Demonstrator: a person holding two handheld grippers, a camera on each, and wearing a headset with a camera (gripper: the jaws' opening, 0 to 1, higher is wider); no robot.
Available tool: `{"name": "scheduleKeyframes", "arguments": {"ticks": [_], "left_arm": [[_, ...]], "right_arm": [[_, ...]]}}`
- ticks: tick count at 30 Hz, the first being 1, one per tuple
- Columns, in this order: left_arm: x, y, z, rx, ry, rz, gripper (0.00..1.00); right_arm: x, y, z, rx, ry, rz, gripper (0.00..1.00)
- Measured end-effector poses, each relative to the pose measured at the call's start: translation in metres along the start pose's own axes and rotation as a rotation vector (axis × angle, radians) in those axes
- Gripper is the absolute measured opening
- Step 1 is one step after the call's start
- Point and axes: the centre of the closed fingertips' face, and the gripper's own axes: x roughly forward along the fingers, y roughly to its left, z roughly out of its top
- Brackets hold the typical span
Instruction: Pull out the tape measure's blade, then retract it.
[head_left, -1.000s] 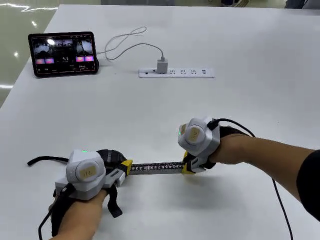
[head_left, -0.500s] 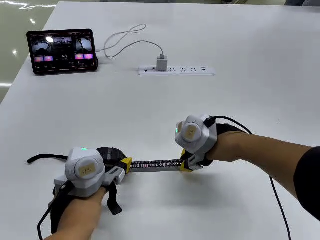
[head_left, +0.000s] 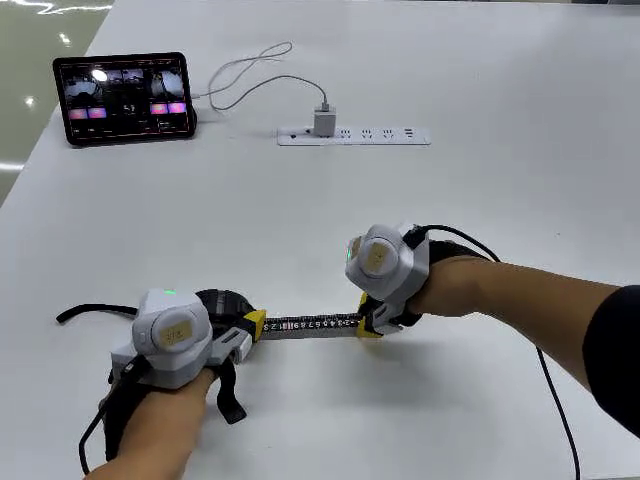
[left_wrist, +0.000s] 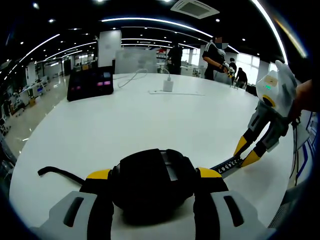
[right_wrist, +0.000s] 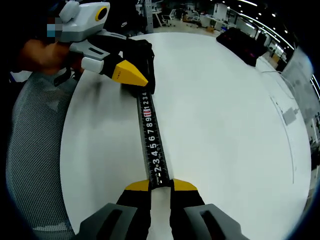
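Note:
The black tape measure case (head_left: 222, 303) rests on the white table (head_left: 300, 220), with my left gripper (head_left: 244, 328) shut on it. In the left gripper view the case (left_wrist: 152, 182) sits between the yellow-tipped jaws of the left gripper (left_wrist: 154, 176). A short length of blade (head_left: 312, 323) runs flat along the table to my right gripper (head_left: 368, 326). The right gripper (right_wrist: 161, 186) is shut on the blade's end, and the blade (right_wrist: 150, 135) leads back to the case (right_wrist: 144, 54).
At the table's far left a tablet (head_left: 125, 97) stands. A power strip (head_left: 353, 135) with a charger (head_left: 324, 122) and a white cable (head_left: 250, 75) lies behind. A black strap (head_left: 90, 312) trails left from the case. A mesh chair (right_wrist: 35, 150) stands by the table's edge.
The right gripper has edged slightly left toward the case, so the exposed blade looks a little shorter. The left gripper holds its place on the case.

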Motion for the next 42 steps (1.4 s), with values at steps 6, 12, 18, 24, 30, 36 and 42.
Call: {"name": "scheduleKeyframes", "arguments": {"ticks": [6,12,18,24,30,36,42], "left_arm": [[0.0,0.0,0.0,-0.002,-0.001,0.003,0.6],[0.0,0.0,0.0,-0.001,-0.002,0.002,0.6],[0.0,0.0,0.0,-0.001,-0.001,0.001,0.6],[0.0,0.0,0.0,-0.002,-0.001,0.003,0.6],[0.0,0.0,0.001,-0.001,-0.001,0.002,0.6],[-0.001,0.0,0.001,-0.001,-0.002,0.001,0.6],[-0.001,0.0,0.001,-0.002,-0.002,0.003,0.6]], "right_arm": [[0.001,0.0,0.002,-0.001,-0.001,0.001,0.1],[0.001,0.001,0.005,-0.005,-0.002,-0.001,0.1],[0.002,0.002,0.007,-0.008,-0.004,-0.004,0.1],[0.002,0.002,0.009,-0.027,-0.007,-0.001,0.1],[0.003,0.003,0.012,-0.031,-0.014,0.0,0.1],[0.005,0.004,0.014,-0.038,-0.018,-0.002,0.1],[0.006,0.003,0.017,-0.035,-0.023,-0.001,0.1]]}}
